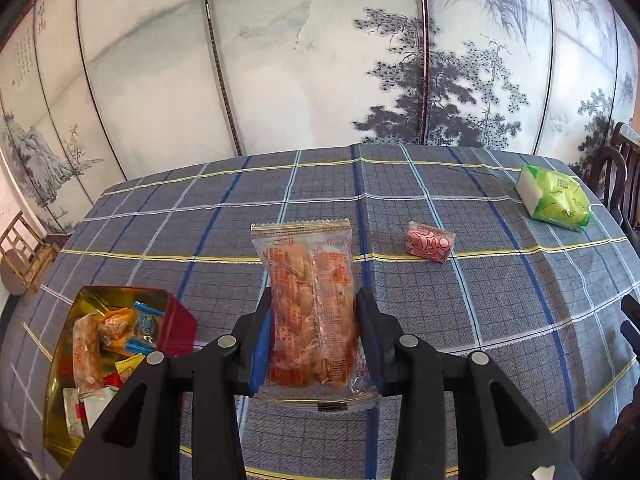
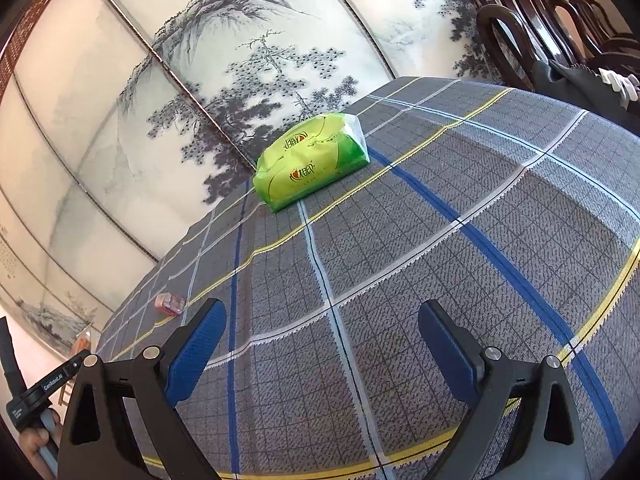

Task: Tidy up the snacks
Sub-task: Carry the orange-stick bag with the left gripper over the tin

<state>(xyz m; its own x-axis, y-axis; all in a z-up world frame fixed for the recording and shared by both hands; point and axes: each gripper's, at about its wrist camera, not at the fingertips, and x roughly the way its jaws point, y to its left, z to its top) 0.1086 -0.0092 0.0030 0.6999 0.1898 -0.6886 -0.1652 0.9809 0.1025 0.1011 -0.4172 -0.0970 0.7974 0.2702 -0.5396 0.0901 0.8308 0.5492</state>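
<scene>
My left gripper is shut on a clear packet of orange-brown snacks, held upright above the checked tablecloth. At the lower left stands an open gold and red tin holding several wrapped snacks. A small pink wrapped snack lies on the cloth to the right of the held packet. My right gripper hovers open over bare cloth with nothing between its blue pads.
A green tissue pack lies at the table's far right. A painted folding screen stands behind the table. Dark wooden chairs crowd the right side. A hand holds the other gripper's handle at the lower left.
</scene>
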